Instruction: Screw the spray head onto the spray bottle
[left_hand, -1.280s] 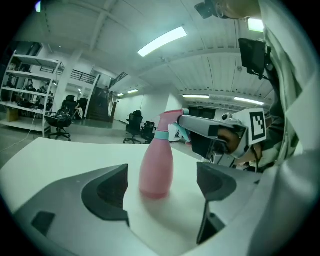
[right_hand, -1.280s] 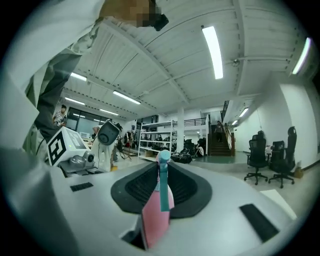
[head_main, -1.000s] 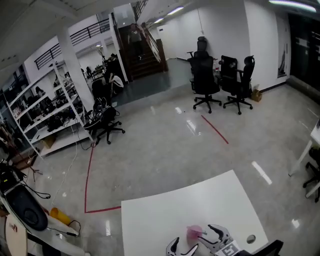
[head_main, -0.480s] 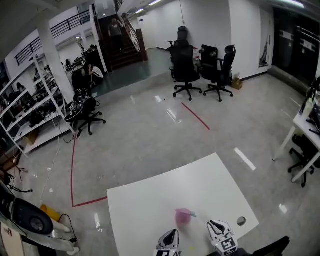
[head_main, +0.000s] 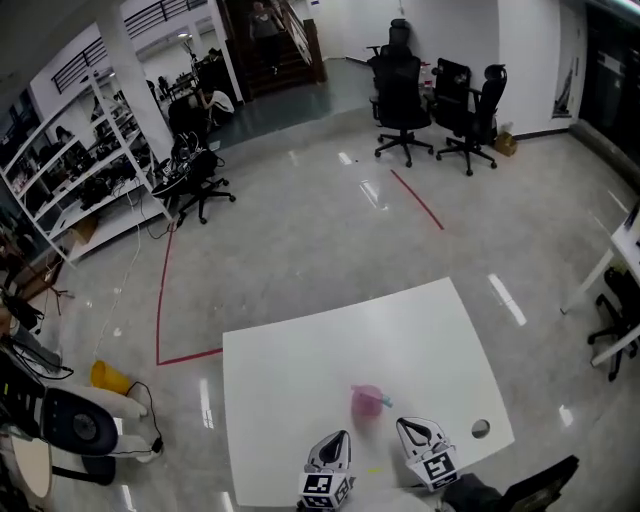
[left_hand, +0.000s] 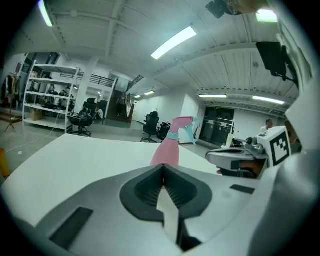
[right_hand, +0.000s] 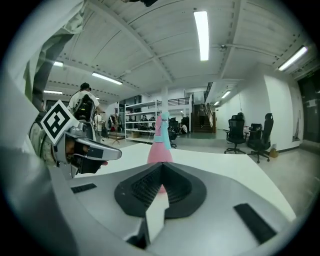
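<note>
The spray head (left_hand: 183, 127) already sits on the neck of the spray bottle (head_main: 364, 401), so the task looks done or nearly so; how tight it is I cannot tell. The bottle stands upright on the smooth white table (head_main: 290, 365), just beyond the left gripper (head_main: 339, 437) and right gripper (head_main: 405, 426), whose ribbed dark jaws are pressed together on nothing. The bottle is conical pink plastic with a pale teal collar and trigger

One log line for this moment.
left gripper shut, empty | right gripper shut, empty | pink plastic spray bottle upright on white table, untouched
</note>
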